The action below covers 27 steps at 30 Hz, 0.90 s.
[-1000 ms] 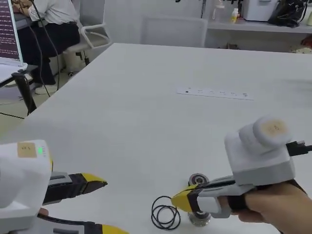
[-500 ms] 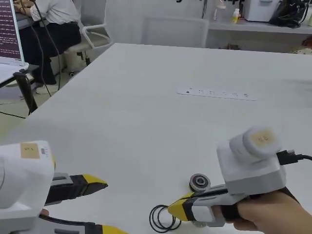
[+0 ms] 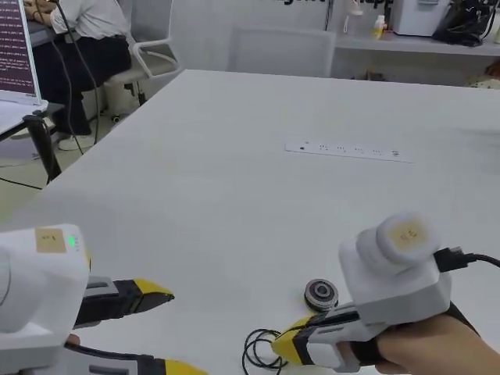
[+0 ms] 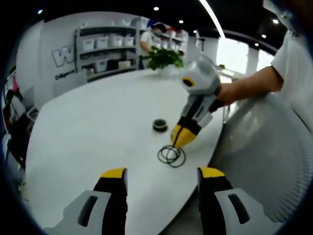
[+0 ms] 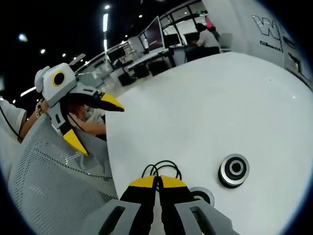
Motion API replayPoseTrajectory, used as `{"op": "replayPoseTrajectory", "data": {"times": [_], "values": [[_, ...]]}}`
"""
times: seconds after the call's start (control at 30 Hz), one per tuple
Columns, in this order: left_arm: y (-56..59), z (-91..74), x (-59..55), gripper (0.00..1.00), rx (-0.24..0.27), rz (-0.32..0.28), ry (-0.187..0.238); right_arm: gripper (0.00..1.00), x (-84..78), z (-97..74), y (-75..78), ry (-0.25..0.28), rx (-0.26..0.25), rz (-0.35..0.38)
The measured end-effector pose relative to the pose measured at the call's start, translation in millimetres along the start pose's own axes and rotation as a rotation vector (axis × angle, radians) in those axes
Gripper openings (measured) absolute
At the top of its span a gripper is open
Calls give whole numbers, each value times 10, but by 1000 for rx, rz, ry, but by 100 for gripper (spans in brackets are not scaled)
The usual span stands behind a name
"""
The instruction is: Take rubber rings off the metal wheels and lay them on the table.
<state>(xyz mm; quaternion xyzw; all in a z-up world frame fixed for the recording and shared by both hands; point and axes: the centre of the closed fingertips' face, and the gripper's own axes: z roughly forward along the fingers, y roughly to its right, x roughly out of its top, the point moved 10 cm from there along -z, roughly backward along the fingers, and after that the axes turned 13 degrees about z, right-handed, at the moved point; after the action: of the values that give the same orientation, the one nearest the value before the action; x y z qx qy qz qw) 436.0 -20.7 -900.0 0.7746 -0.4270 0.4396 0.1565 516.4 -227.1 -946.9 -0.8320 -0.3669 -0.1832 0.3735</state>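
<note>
A: Right hand-held gripper [image 5: 157, 182]?
B: Clenched, tips at the black rubber rings [image 4: 171, 155] lying on the white table [image 3: 234, 195]. Can't tell if it pinches one.
A: Left hand-held gripper [image 4: 161, 172]?
B: Released, empty, well apart. Round metal wheel [image 5: 234, 170] near the rings, second metal wheel [image 5: 204, 195] beside the right jaws.

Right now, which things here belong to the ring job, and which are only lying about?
For the job: rubber rings, metal wheel, second wheel partly hidden by the tongs, right tongs, left tongs.

Lying about: power strip, chair, monitor.
</note>
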Motion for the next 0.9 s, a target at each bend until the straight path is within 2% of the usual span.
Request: {"op": "replayPoseTrajectory", "data": {"times": [0.5,0.7,0.9], "values": [[0,3,4,59,0,2,1,0,9,16,12,7,-20,-34],[-2,2,4,58,2,-1,2,0,8,38,19,13,-29,-34],[0,4,2,58,1,1,0,0,17,62,16,22,-17,-10]]}}
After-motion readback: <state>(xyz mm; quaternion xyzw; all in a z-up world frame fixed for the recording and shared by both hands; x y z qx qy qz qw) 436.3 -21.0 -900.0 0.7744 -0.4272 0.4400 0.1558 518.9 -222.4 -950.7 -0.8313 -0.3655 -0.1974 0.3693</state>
